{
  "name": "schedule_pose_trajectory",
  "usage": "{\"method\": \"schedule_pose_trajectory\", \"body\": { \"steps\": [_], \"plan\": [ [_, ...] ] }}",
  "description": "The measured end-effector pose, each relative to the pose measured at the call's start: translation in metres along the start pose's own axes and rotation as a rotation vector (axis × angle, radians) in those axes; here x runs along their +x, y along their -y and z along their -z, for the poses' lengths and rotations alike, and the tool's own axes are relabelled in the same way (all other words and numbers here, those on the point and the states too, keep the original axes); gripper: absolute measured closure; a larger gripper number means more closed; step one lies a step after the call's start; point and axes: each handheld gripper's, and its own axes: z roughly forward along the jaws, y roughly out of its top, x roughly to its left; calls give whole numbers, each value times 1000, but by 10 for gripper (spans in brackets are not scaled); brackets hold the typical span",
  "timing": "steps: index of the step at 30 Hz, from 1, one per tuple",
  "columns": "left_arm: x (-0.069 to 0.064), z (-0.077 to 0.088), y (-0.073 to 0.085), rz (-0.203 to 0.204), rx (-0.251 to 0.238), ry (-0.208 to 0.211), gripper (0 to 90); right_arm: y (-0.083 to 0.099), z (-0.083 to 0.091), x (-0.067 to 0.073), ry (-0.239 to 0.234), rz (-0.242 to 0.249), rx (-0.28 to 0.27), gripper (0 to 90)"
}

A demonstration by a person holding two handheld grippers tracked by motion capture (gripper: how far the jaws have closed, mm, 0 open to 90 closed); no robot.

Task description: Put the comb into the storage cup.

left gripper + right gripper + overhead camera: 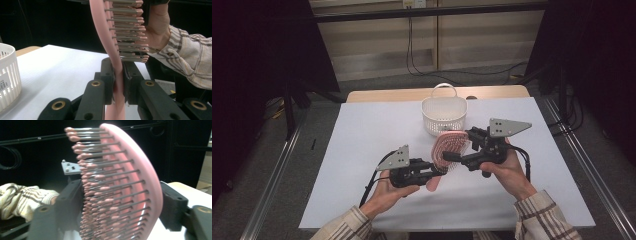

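Pink hairbrush (451, 146) handle clenched in left tool (437, 169), head between right tool (452, 156) jaws, contact unclear

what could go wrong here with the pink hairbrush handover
The left tongs pinch only the narrow neck of the pink plastic hairbrush, so it may pivot. The right tongs straddle the bristled head, one pad on the bristle tips, where a grip may slip. A drop could miss the white slotted plastic basket.

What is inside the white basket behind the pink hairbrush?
The white basket shows a pale, bare-looking interior in the high view, but the pink hairbrush covers its lower front, and its near wall hides the bottom, so something small could lie there unseen.
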Motion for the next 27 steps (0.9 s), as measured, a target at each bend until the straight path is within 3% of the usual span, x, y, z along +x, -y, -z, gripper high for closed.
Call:
{"method": "schedule_pose_trajectory", "body": {
  "steps": [4, 12, 18, 22, 27],
  "plan": [
    [2, 0, 2, 4, 16, 10, 807, 0, 1, -1, -20, -1, -6, 376],
    [4, 0, 3, 27, 3, 28, 806, 0, 0, 0, -52, 8, -8, 506],
    [4, -3, 5, 33, 21, 59, 807, 1, -1, 0, -66, 0, 0, 548],
    [3, -3, 4, 10, 38, 48, 804, 1, -1, 1, -73, 4, 10, 570],
    [4, -2, 4, 19, 36, 48, 798, -2, -2, 3, -74, 9, 26, 599]
  ]
}}
